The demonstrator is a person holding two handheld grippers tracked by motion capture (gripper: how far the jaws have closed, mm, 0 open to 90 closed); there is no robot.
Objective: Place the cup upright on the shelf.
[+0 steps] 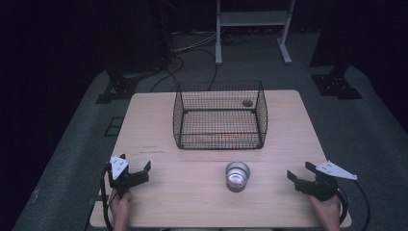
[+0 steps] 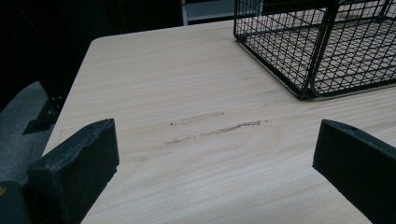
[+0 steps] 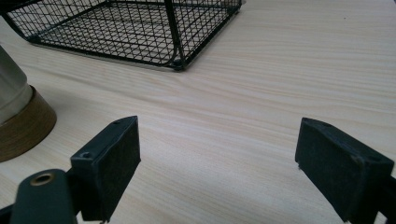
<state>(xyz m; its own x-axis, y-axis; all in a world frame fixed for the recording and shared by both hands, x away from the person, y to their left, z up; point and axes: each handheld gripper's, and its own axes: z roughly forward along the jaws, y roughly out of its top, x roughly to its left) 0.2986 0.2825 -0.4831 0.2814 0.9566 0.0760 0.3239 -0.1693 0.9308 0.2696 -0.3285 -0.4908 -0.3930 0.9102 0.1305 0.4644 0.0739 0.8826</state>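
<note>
— So, going from the left: what is the left gripper [image 1: 137,171] doing?

— It is resting near the table's [image 1: 159,202] left front corner, jaws spread wide and holding nothing. Its own view is showing bare wood between them, with a few scuff marks [image 2: 215,128] ahead.

— And in the middle?

— A metal cup [image 1: 237,175] with a brown base is standing upright toward the front, between the two grippers and apart from both. Behind it, the black wire basket [image 1: 220,117] is sitting mid-table, with one small round dark thing [image 1: 247,102] showing at its far right corner; I cannot tell whether that is inside or behind the mesh.

— The right side?

— The right gripper [image 1: 300,175] is waiting near the right front edge, jaws also gaping and empty, pointing toward the cup.

— So how far along are we?

— I'd say nothing is gripped yet. Likely the cup is going into the basket, so reaching, grasping and placing are all remaining.
</note>
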